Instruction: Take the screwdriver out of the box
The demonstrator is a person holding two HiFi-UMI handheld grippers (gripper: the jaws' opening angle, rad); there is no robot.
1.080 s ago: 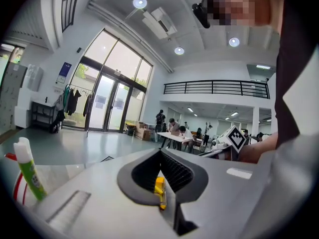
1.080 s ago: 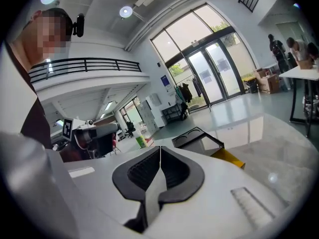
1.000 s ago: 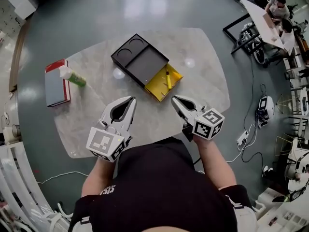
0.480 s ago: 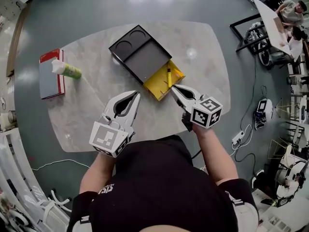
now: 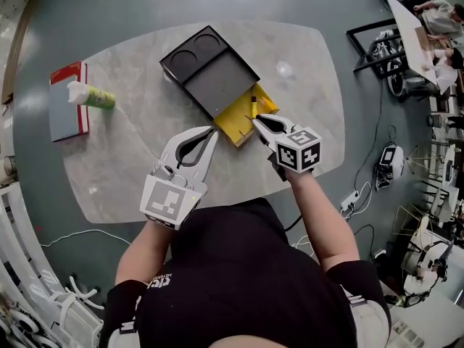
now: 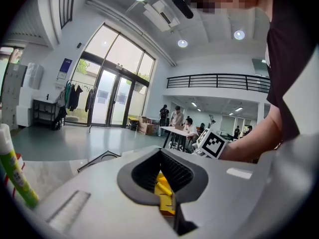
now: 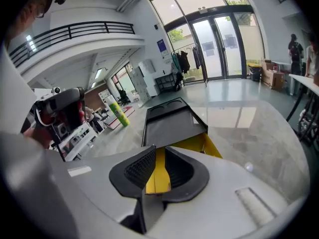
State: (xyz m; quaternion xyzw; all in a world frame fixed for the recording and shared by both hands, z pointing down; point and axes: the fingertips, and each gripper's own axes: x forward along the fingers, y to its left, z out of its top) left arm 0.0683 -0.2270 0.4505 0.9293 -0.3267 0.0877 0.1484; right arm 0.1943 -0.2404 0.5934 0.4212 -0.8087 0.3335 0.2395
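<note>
Right gripper [image 5: 257,120] hangs nose-down over the near edge of the yellow drawer [image 5: 235,127]. Its jaws are a little apart & have just been opening. Nothing is btw them yet; only drawer floor shows through the gap. Left gripper [image 5: 212,131] sits just beside the drawer's near-left corner, jaws closed tip to tip on nothing.

Screwdriver [image 5: 253,107] lies in the drawer along its right side, just ahead of the right tips, untouched.

Step in hand, as I read it: reach & grasp. To do it well:
- widen the jaws more before going in, since the gap looks tight for the tool;
- set the jaws across the tool, not along it;
- take the handle, prob. the near end, w/ one pad each side;
- stay clear of the drawer's side wall, which the tool lies close to.

Left gripper could steady the black box [image 5: 217,85] if it slides on the smooth table [image 5: 304,85].

Containers: the box top has two round recesses & a flat tray area, all bare. The drawer, pulled out toward the person, holds the screwdriver; I see nothing else in it. The green bottle [image 5: 90,96] lies on its side at far left, contents not visible.
</note>
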